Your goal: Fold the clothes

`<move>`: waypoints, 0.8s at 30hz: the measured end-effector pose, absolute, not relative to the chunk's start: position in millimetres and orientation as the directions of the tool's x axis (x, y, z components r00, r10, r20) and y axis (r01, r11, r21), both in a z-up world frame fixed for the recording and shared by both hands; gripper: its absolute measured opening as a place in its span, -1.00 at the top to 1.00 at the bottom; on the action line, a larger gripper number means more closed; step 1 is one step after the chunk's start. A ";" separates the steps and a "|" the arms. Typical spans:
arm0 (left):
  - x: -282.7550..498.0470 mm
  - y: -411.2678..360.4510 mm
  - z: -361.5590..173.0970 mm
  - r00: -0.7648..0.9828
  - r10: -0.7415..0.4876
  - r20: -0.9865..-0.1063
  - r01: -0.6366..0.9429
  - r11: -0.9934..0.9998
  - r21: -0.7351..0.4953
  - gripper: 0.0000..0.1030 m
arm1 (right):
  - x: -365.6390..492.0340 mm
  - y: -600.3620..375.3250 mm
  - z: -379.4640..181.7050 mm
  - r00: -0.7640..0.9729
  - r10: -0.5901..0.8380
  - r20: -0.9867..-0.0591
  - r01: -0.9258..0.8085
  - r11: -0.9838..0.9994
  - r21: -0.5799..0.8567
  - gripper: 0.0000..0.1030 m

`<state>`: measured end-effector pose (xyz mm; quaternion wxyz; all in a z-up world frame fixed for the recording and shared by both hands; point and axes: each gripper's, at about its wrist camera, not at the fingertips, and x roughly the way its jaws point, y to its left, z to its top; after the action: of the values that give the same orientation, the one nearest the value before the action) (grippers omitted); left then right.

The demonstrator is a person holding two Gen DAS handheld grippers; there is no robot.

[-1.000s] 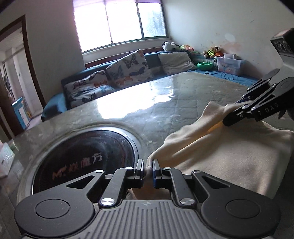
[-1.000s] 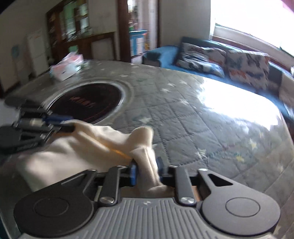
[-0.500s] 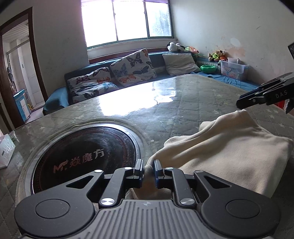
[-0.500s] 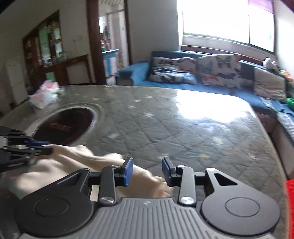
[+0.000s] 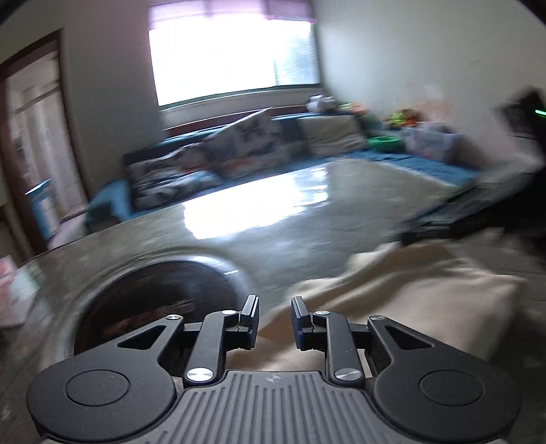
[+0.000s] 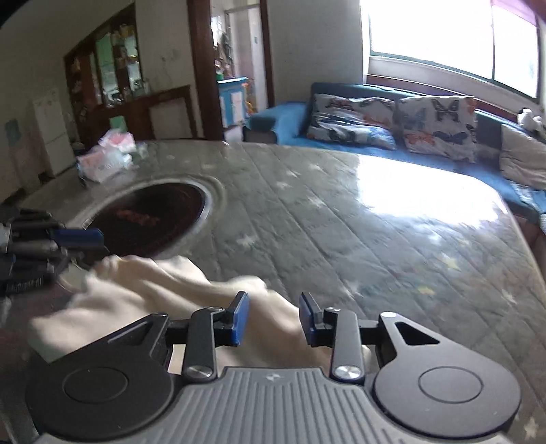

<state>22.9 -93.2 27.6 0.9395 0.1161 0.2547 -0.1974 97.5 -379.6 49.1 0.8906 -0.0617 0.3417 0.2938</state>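
A living room with a bright window (image 6: 454, 30) and a blue sofa (image 6: 341, 112) carrying butterfly-print cushions (image 6: 436, 126) surrounds a grey quilted counter (image 6: 358, 225). A round dark cooktop (image 6: 150, 218) is recessed into the counter. A pink-and-white packet (image 6: 105, 157) lies near the far counter edge.

The cream garment (image 5: 402, 293) lies bunched on the counter, just beside the cooktop on its right in the left wrist view. One edge of it reaches toward the cooktop rim.

The left claw (image 5: 274, 319) is released: its blue-padded fingers stand apart with a clear gap, and nothing is gripped between them. The garment's near edge lies below that gap.

The right claw (image 6: 273, 319) is likewise released, fingers spread above the garment, with cloth visible beneath the gap. Contact between pads and fabric cannot be confirmed.

The left wrist view is heavily motion-blurred; the right claw there appears only as a dark smear at the right, probably just above the garment's far edge.
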 end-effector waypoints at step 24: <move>32.6 -108.7 10.0 0.727 -0.378 -0.573 0.465 0.885 0.006 0.54 | 108.7 -338.6 40.3 0.546 0.495 -0.676 -0.616 0.784 0.076 0.54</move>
<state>32.6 -108.7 10.0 0.9263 0.0747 0.2910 -0.2275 108.7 -338.6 40.3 0.8751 -0.0852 0.3551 0.3174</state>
